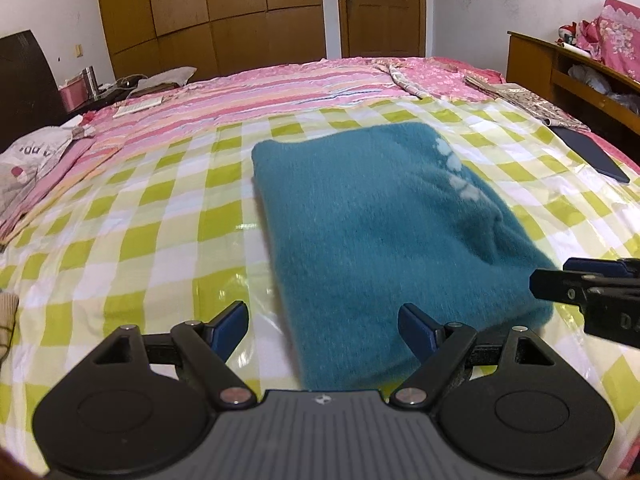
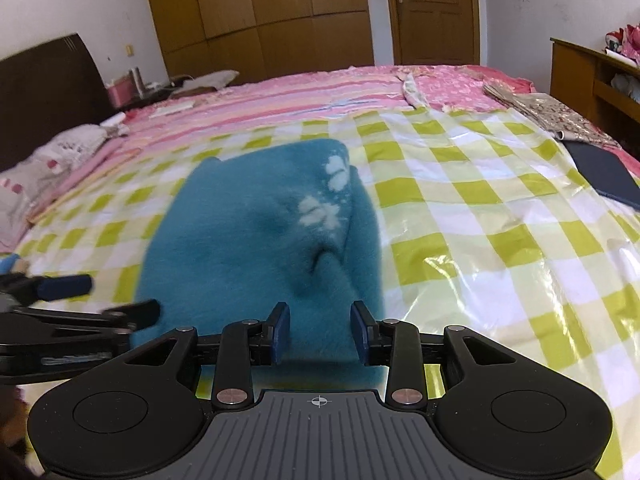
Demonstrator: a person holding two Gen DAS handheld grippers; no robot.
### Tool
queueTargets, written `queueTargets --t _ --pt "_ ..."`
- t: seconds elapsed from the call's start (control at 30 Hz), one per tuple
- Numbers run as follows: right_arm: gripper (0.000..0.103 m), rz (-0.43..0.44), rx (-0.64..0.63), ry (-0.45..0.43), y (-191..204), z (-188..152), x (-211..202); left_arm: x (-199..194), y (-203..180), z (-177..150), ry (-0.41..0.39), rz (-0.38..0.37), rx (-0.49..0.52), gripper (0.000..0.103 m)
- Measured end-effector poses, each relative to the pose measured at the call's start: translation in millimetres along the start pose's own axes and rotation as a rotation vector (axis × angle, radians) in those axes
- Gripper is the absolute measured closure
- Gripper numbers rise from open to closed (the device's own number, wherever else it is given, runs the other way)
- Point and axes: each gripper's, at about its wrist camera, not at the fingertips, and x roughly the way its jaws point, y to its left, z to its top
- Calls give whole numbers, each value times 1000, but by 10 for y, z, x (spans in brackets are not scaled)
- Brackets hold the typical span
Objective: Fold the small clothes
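Teal sweater [image 1: 384, 232], one only, folded flat on the green-checked plastic sheet [image 1: 132, 216] at frame centre; pale flower pattern plain in the right wrist view, its dented fold beside the flowers clearer there than in the left. Left gripper [image 1: 322, 326] at lower centre, spread wide, empty. Right gripper [image 2: 320, 330] part-open, clear of the cloth beneath, gripping nothing.

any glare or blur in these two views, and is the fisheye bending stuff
Left wrist view: glare streaks on the shiny green-and-white checked plastic sheet; the fluffy teal folded sweater looks soft and slightly smeared. Right wrist view: brighter glare patches on that sheet, the sweater blurrier, the left gripper smeared at the edge. Both views bow the brown wooden wardrobe and darken the corners.
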Motion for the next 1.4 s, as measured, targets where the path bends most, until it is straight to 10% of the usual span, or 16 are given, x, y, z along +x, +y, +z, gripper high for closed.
queueTargets --t 0.57,1.4 --pt "47 10 43 9 240 -547 -427 -189 -89 -449 49 -1 -5 7" --pt "45 -49 85 33 172 -755 -355 -309 -172 -542 28 -13 26 7"
